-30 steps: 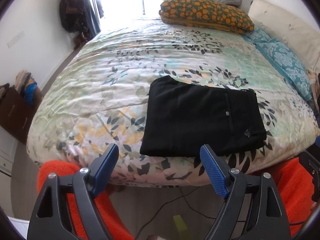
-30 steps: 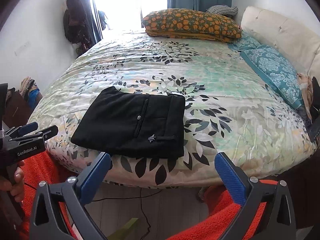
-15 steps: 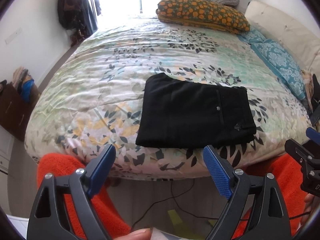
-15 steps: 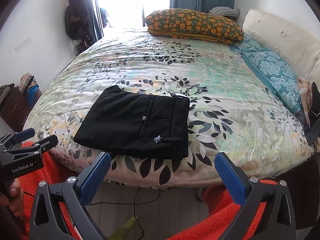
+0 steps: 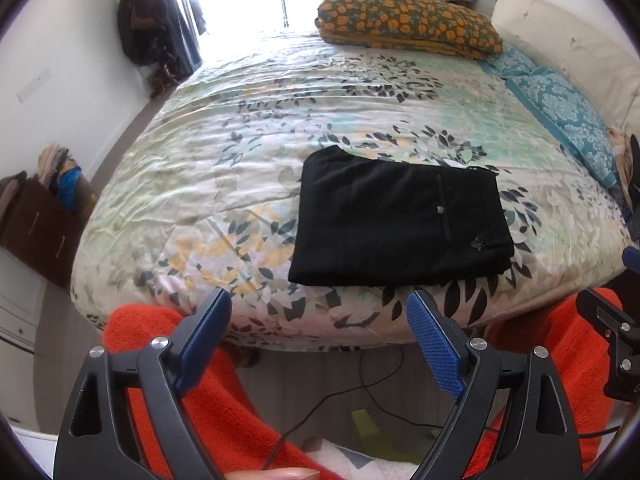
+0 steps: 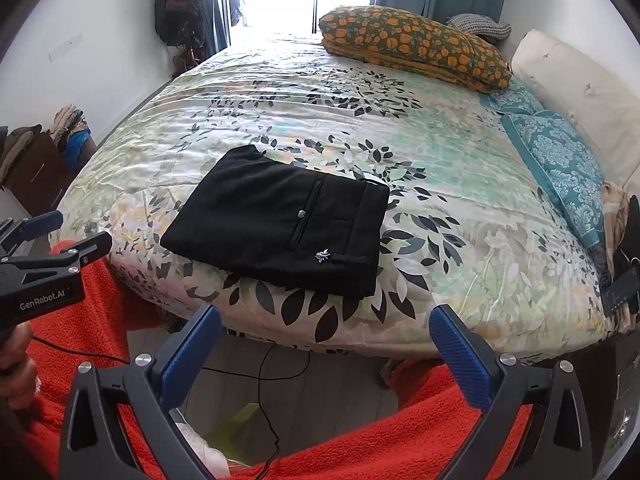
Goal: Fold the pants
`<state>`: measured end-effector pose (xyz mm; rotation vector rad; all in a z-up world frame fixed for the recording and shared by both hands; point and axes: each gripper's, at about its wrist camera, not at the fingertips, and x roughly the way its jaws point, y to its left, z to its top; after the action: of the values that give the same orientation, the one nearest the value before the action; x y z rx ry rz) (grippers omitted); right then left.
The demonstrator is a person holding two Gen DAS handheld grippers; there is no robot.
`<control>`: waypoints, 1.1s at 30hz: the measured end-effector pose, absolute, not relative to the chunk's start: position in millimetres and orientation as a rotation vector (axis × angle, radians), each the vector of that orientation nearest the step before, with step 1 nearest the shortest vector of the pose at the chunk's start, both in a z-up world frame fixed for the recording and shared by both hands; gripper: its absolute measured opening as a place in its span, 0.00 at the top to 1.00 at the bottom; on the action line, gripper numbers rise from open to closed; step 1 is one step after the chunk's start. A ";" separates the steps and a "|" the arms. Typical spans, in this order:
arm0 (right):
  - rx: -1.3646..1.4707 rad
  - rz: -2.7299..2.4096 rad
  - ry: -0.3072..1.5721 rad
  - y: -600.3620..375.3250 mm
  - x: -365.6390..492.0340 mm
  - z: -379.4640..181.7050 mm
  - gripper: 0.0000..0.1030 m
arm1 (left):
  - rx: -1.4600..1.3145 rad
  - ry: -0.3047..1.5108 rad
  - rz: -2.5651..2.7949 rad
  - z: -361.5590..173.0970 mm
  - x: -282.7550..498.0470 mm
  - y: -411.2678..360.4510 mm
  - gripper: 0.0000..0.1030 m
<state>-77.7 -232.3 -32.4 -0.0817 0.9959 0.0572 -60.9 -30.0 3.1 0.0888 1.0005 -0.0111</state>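
Note:
The black pants [image 5: 396, 224] lie folded into a flat rectangle near the front edge of the bed; they also show in the right wrist view [image 6: 280, 224], back pocket and button up. My left gripper [image 5: 320, 320] is open and empty, held off the bed just in front of the pants. My right gripper [image 6: 326, 336] is open and empty, also off the bed's front edge, to the right of the pants. The left gripper shows at the left edge of the right wrist view [image 6: 48, 248].
The bed [image 5: 240, 152] has a leaf-print cover. An orange-patterned pillow [image 5: 408, 24] and teal pillows [image 5: 560, 112] lie at the far and right sides. Orange fleece [image 6: 380, 432] covers the person's legs below. A cable [image 6: 264, 368] runs on the floor. A dark dresser [image 5: 36, 228] stands left.
Both grippers have drawn back slightly from the bed and stayed open. The pants have not moved.

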 end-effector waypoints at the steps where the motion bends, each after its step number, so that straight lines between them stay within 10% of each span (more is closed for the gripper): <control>1: -0.061 0.044 0.986 -232.6 -77.9 -31.5 0.00 | 0.092 0.997 -0.014 3.2 -61.4 -31.4 0.12; 33: -0.026 -0.009 0.985 -225.1 -84.7 -45.5 0.00 | 0.124 1.034 -0.048 -7.8 -54.3 -51.2 0.12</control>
<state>-84.7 -225.1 -45.5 -0.0263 0.9846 -0.0090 -54.3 -51.2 -7.8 0.1241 1.0343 -0.0481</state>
